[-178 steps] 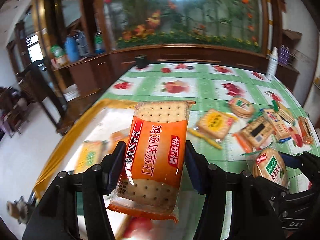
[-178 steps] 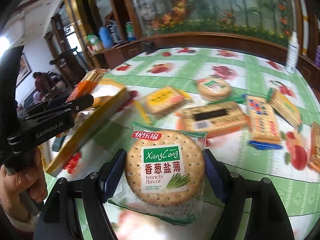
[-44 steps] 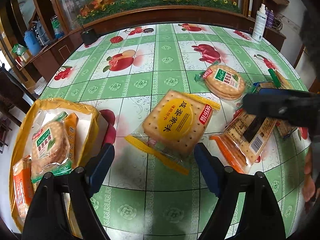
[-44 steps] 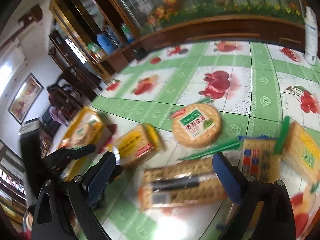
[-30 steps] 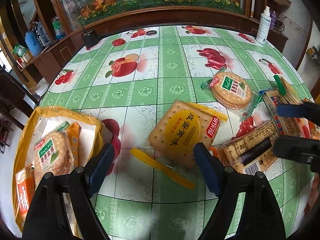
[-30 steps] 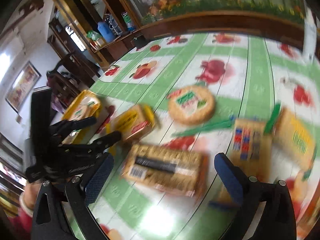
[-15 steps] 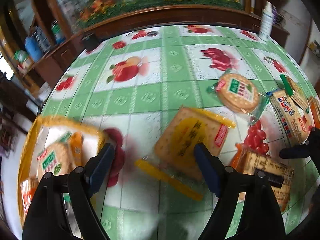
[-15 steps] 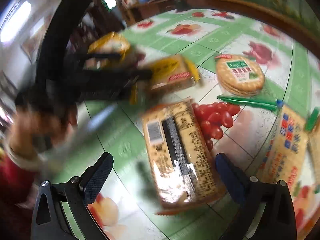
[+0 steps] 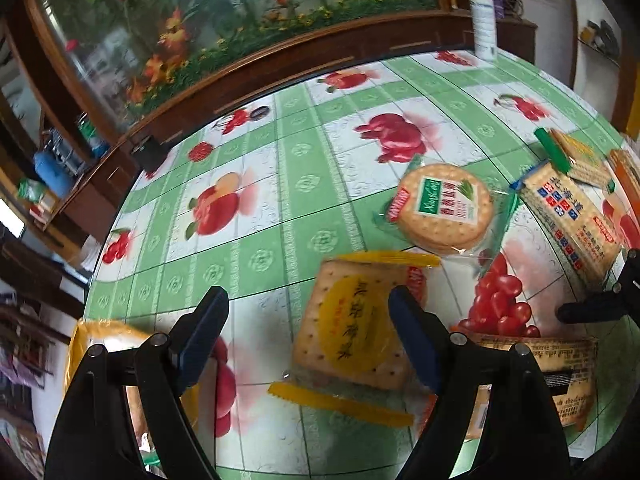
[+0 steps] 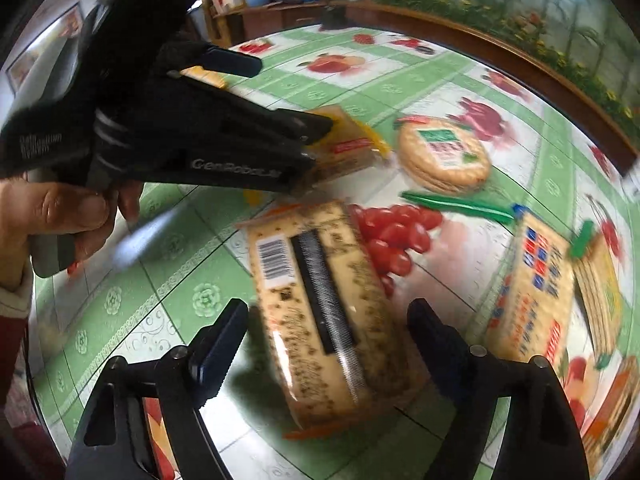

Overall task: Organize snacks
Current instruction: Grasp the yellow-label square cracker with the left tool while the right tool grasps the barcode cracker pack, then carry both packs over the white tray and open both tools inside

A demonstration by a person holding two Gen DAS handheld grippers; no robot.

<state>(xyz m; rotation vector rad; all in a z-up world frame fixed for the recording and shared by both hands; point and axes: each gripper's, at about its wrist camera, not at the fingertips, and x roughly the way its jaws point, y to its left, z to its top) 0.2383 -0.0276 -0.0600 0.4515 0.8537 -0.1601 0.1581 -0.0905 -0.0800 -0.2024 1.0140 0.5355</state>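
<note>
In the left wrist view my left gripper (image 9: 308,328) is open just above the table, and a square cracker pack with a yellow label (image 9: 352,328) lies flat between its fingers, closer to the right one. A round cracker pack (image 9: 444,208) lies beyond it. In the right wrist view my right gripper (image 10: 328,340) straddles a long speckled cracker pack with a barcode (image 10: 320,312). Its jaws are closing, with thin gaps still showing at both pads. The left gripper (image 10: 292,96) reaches in from the left over the yellow-label pack (image 10: 348,148).
A blue-labelled cracker pack (image 9: 568,224) and more packs with green clips lie at the right. A yellow tray (image 9: 100,332) sits at the left table edge. A hand (image 10: 60,208) grips the left handle. A white bottle (image 9: 484,24) stands at the far edge.
My right gripper has swung over the speckled pack, and its jaws have narrowed around it. My left gripper has shifted right over the yellow-label pack, and the tray has slid towards the frame's left edge.
</note>
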